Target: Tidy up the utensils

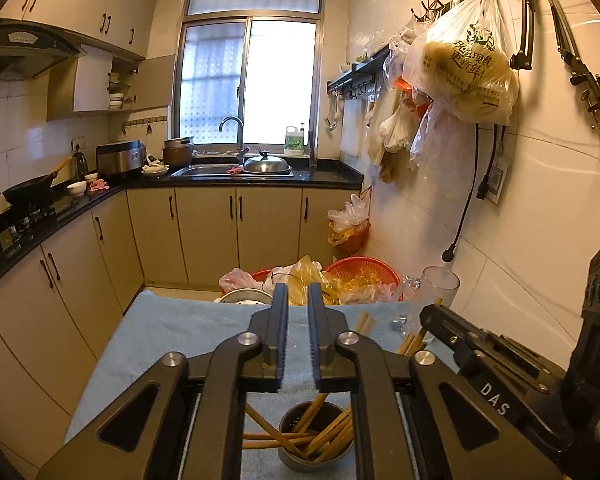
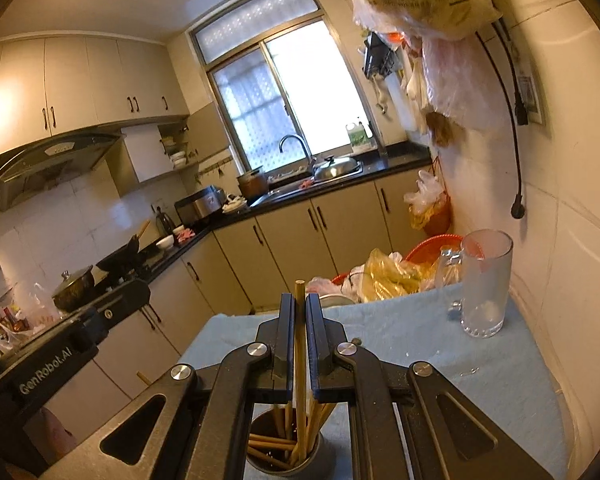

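The right gripper (image 2: 299, 304) is clamped on one long wooden chopstick (image 2: 299, 344), held upright above the dark round metal holder (image 2: 284, 452) at 6 o'clock, probably to drop it among the others. The left gripper (image 1: 298, 294) is narrowly parted and empty, above the same holder (image 1: 316, 436) on the blue cloth (image 1: 172, 332)

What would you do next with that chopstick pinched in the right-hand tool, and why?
Probably lower it a little and let go. The right gripper is shut on one chopstick, held upright right above the dark holder that already contains other chopsticks, so a short drop should land it inside. The left gripper holds nothing between its slightly parted fingers.
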Demonstrator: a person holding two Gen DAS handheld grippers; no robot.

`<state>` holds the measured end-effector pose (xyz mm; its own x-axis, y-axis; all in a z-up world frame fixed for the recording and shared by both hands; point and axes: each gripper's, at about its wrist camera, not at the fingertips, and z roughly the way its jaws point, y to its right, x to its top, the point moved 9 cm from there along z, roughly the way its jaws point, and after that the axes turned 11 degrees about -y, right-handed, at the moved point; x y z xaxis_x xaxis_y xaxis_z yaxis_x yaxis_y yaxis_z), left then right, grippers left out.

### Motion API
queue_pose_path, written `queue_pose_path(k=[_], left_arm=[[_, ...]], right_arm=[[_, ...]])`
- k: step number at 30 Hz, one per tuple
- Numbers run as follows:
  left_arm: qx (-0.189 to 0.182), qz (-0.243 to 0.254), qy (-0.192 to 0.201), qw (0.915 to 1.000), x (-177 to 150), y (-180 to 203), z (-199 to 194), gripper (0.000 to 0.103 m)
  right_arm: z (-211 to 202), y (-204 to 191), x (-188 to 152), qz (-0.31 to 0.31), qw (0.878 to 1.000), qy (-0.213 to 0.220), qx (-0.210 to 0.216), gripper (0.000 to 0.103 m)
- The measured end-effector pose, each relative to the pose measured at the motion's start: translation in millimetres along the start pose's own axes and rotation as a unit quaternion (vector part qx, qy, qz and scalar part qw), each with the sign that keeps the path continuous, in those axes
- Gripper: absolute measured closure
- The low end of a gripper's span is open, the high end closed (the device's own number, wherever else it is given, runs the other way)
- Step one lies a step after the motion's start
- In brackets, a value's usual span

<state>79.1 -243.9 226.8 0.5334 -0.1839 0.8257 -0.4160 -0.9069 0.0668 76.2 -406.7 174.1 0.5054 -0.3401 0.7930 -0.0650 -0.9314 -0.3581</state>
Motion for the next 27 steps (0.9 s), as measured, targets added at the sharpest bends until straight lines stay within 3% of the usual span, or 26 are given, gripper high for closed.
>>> queue_pose_path(k=[3,6,12,23,27], left_arm=[[0.0,-0.009,0.003,1.0,-0.1,-2.1,-4.9,0.074],[-0.002,-0.016,0.006,0.9999,-1.8,-5.2,-12.1,0.07],[0.0,-0.027,0.011,0.9996,-8.0,-12.3,-31.8,0.055],[-0.009,-0.05,0.02,0.9985,-28.1,-21.7,-84.7,0.041],[0.004,-0.04,0.035,0.9986,-40.3,-21.8,-108.4,0.036]], right_arm=[[0.0,-0.9,-2.3,0.002,1.0,-0.003,0.008,0.096],[-1.3,-2.3,-3.2,0.001,1.0,-0.004,0.008,0.095],[-13.0,-1.5,-5.3,0.006,1.0,-0.001,0.01,0.084],[-53.6,-1.7,-10.5,0.01,1.0,0.01,0.0,0.075],[-70.5,-3.5,-16.6,0.011,1.0,0.012,-0.007,0.066]])
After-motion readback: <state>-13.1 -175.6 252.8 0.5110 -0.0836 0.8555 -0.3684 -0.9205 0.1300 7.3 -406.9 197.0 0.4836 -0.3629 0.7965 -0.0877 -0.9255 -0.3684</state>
